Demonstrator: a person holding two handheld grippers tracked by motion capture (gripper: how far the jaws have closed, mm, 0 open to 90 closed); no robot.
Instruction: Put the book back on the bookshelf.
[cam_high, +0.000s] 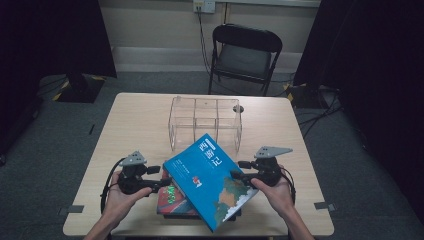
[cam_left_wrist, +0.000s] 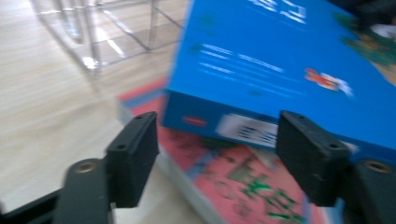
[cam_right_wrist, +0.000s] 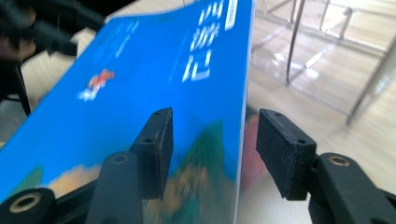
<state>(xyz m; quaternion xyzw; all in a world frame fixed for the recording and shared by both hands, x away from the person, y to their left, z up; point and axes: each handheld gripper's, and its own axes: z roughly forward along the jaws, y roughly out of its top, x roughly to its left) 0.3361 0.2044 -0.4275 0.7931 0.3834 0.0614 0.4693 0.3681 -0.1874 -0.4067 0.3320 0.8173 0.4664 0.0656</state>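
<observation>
A blue book (cam_high: 207, 177) lies tilted on top of a red book (cam_high: 172, 197) near the table's front edge. My left gripper (cam_high: 161, 177) is at the blue book's left side. In the left gripper view it (cam_left_wrist: 217, 154) stands open, the blue book's (cam_left_wrist: 280, 56) spine lying between its jaws just above the red book (cam_left_wrist: 233, 182). My right gripper (cam_high: 239, 169) is at the book's right side. In the right gripper view it (cam_right_wrist: 212, 144) is open and straddles the blue book's (cam_right_wrist: 140, 79) page edge, one jaw over the cover, one below.
A clear acrylic organizer (cam_high: 205, 120) with several compartments stands on the wooden table (cam_high: 135, 125) just behind the books, close to both grippers. A black folding chair (cam_high: 245, 52) stands beyond the far edge. Bare tabletop lies to the left and right.
</observation>
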